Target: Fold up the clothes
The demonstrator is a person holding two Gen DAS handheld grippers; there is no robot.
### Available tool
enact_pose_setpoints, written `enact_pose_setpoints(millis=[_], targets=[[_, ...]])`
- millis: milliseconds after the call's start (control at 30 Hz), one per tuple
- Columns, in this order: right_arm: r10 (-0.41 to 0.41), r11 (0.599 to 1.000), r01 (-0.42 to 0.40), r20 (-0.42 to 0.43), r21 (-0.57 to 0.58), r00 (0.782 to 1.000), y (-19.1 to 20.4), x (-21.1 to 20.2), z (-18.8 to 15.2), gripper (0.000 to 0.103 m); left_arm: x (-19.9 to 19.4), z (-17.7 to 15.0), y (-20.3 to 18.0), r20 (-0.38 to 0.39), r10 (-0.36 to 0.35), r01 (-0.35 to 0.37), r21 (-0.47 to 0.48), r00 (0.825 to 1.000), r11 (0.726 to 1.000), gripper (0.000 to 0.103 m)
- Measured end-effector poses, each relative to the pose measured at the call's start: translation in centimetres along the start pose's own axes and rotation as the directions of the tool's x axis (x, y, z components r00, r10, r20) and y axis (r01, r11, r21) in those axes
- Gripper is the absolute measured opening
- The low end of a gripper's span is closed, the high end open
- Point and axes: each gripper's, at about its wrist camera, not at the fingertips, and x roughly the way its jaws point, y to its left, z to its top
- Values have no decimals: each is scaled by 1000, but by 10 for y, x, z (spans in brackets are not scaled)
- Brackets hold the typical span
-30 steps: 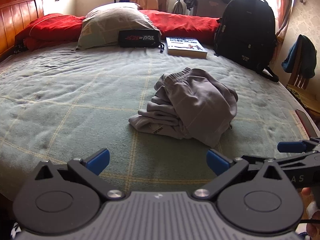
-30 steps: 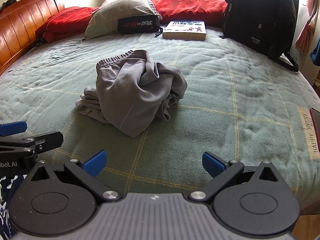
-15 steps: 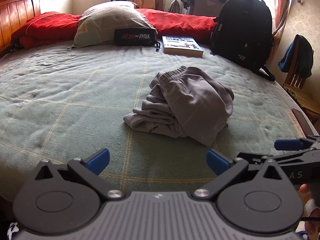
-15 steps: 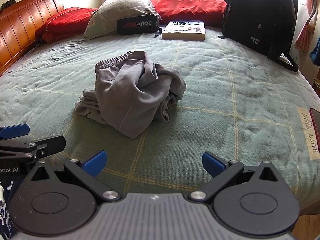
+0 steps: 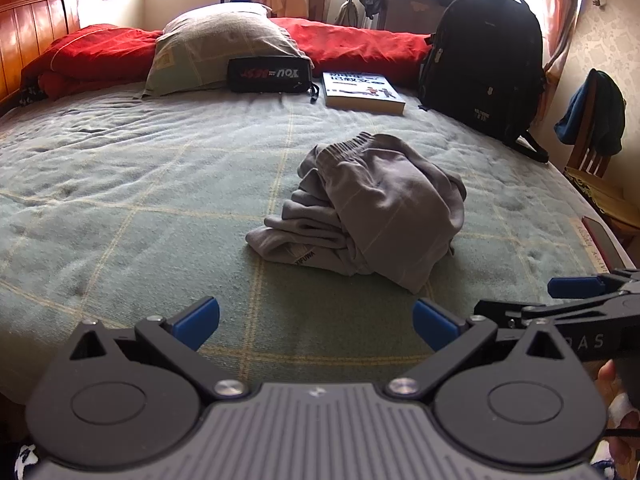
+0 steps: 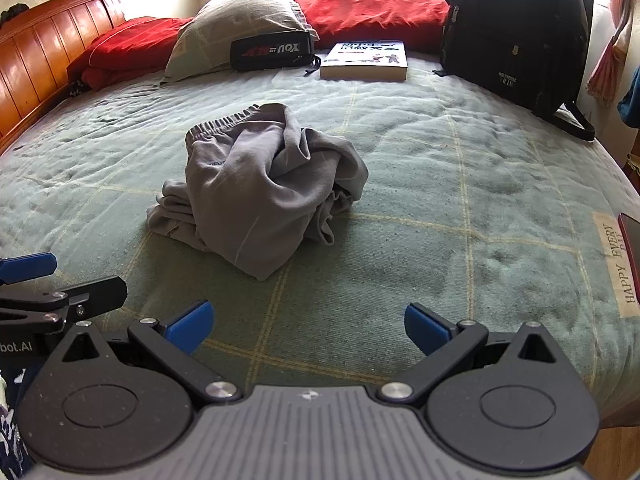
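Note:
A crumpled grey garment (image 5: 372, 216) (image 6: 260, 188) with an elastic waistband lies heaped in the middle of the green checked bed cover (image 5: 140, 184). My left gripper (image 5: 316, 322) hovers open near the bed's front edge, short of the heap, nothing between its blue pads. My right gripper (image 6: 306, 326) is likewise open and empty, a little in front of the garment. Each gripper shows at the side of the other's view: the right one (image 5: 576, 300) at the right edge, the left one (image 6: 40, 284) at the left edge.
At the far side of the bed lie a pillow (image 5: 216, 52), a black pouch (image 5: 270, 74), a book (image 5: 362, 92), red bedding (image 5: 352, 48) and a black backpack (image 5: 480, 64). A wooden headboard (image 6: 44, 64) stands left. A chair with clothes (image 5: 596, 128) stands right. A red phone (image 6: 632, 244) lies on the bed's right edge.
The left gripper has drifted leftward and a little nearer, so the garment sits further right in its view. The right gripper has barely moved. Both stayed open.

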Motion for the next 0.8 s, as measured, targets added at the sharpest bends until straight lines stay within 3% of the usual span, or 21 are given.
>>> enact_pose_setpoints(millis=[800], targets=[[30,999,-30,-10,18,1000,-4,5,2,103,4,-1,1,14,5,-5,6,1000,1000,102]])
